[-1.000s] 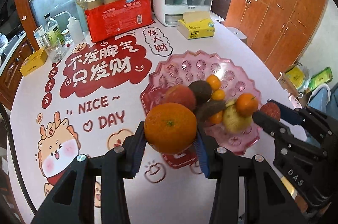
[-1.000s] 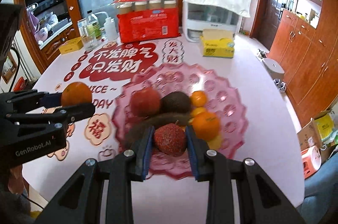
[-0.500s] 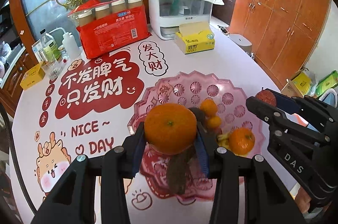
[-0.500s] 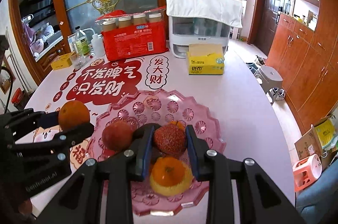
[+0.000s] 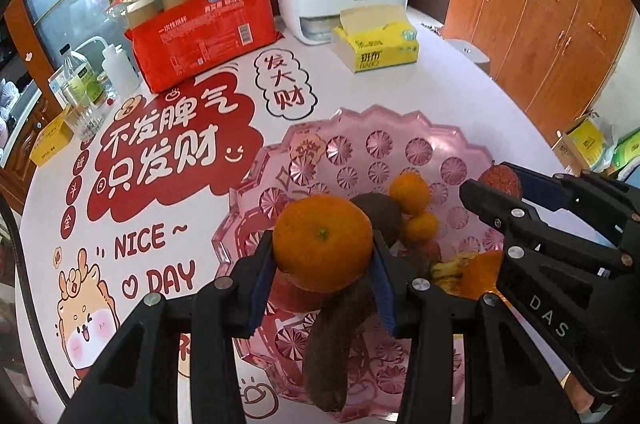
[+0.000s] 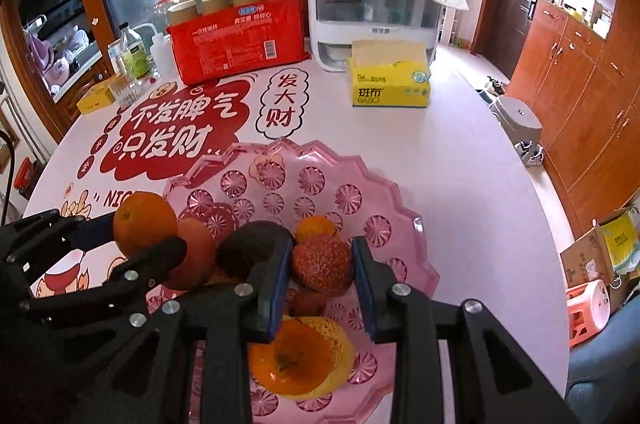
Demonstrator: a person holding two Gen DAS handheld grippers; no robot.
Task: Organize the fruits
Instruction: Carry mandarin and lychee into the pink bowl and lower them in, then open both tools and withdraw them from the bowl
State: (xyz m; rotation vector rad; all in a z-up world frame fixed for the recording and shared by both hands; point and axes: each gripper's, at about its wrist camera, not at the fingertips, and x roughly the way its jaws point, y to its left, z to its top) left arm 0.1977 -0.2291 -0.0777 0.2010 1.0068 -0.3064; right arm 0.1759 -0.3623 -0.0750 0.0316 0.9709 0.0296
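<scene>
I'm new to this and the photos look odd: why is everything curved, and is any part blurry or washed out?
Left wrist view: a fisheye lens bows the cupboards and darkens the corners; the orange in the left claw is sharp. Right wrist view: same bending; daylight washes out the floor by the doorway, and the pink tray rim glints.

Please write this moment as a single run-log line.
left gripper: shut on round orange mandarin | right gripper: shut on bumpy red lychee | both above scalloped pink glass fruit plate
</scene>
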